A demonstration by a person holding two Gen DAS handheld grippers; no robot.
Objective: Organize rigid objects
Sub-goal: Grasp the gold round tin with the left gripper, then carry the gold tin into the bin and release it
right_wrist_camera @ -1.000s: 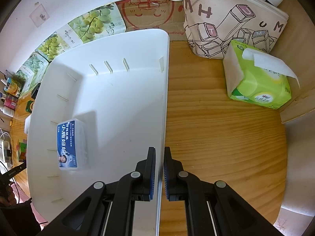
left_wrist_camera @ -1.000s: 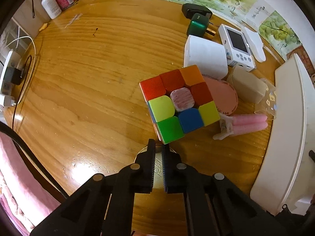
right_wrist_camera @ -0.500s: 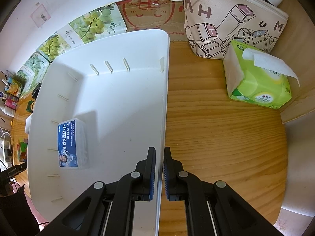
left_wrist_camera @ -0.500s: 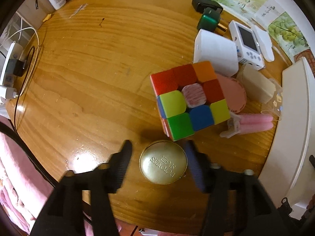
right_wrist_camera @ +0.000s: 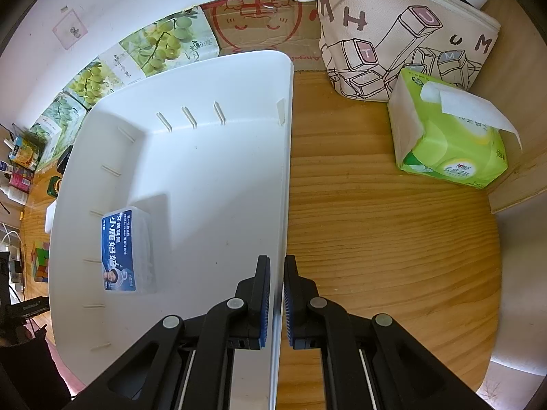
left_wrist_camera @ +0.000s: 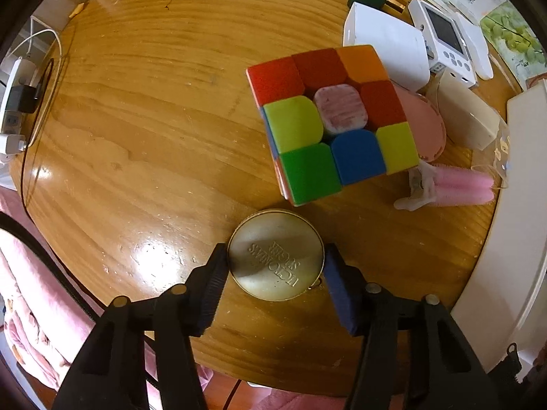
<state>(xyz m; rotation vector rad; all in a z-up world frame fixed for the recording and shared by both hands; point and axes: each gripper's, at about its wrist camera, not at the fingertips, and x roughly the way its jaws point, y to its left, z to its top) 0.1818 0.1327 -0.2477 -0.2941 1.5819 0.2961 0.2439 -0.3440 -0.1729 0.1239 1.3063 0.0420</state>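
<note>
Wooden surface [left_wrist_camera: 136, 109] carries a white bin [right_wrist_camera: 205, 177] at its right edge, rim clamped in the clenched right claw [right_wrist_camera: 277, 294]. Near the front edge, the left claw [left_wrist_camera: 275, 273], jaws just closing, brackets the gold tin [left_wrist_camera: 275, 259]; contact uncertain. Off-centre closure could make the tin slip toward the adjacent puzzle cube [left_wrist_camera: 328, 119].

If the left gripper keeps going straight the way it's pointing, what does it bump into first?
Probably the round gold tin. The left gripper points down at the wooden table with its jaws, which have just been closing, either side of the tin, so the tin's lid or the tabletop beside it comes first. Depth is hard to judge.
</note>
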